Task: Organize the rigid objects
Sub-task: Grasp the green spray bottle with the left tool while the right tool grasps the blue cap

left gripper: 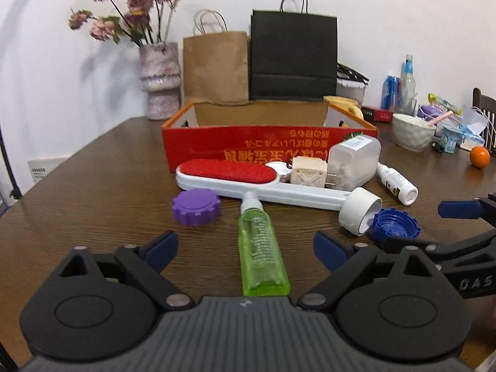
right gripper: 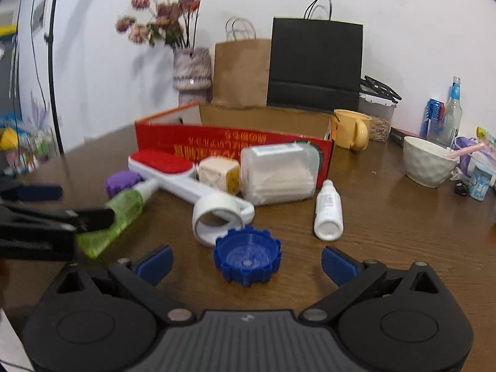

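The left gripper [left gripper: 245, 248] is hovering low over the wooden table [left gripper: 93, 192] with its jaws spread wide, and the green spray bottle [left gripper: 262, 248] is lying on its side between the blue pads, nozzle pointing toward the red cardboard box [left gripper: 217, 145]; neither pad is pressing on it. The right gripper [right gripper: 246, 262] is standing just as wide, framing the blue ridged cap [right gripper: 247, 255], which is sitting open side up in front of the box, untouched by either pad.

All the loose items are lying in front of that box. The lint brush [left gripper: 248, 179], white with a red pad, is stretching across directly before the box wall. The purple ridged cap [left gripper: 195, 206] is resting in front of the brush's red end, left of the bottle's nozzle. A roll of white tape [left gripper: 359, 214] is leaning on the brush's handle end, touching the blue cap. A beige plug adapter [left gripper: 307, 172] and a clear plastic container [left gripper: 353, 162] are sitting against the box front, and a small white bottle [left gripper: 396, 184] is lying just right of the container.
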### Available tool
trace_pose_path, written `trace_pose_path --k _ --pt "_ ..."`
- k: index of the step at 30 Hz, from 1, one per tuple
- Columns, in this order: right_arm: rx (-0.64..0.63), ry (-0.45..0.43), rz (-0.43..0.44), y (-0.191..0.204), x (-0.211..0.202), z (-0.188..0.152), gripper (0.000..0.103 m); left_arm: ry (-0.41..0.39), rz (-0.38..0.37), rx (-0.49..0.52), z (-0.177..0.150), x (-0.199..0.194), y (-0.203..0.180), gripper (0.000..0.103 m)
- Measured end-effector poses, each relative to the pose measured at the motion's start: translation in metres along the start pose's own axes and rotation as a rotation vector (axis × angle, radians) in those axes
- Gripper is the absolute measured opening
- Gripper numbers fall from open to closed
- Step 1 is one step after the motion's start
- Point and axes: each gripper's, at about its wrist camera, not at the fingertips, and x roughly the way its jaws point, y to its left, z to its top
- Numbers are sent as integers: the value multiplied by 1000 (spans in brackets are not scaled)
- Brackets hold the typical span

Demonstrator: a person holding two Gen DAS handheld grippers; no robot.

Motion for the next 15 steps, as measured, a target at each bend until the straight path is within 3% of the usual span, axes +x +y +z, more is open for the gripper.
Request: trace_pose_path --k 3,6,8,10,15 --pt "22 25 21 -8 9 4 72 42 -11 -7 5 14 -2 78" --pt "36 38 27 -13 16 5 59 94 -22 -11 8 28 -3 69" --pt "44 41 35 -15 18 5 53 116 -22 -22 10 34 -3 57" --pt "44 42 40 -15 18 4 52 140 -17 -30 11 40 -2 32" --pt "38 38 37 -13 13 3 52 160 -17 -34 10 38 -3 32"
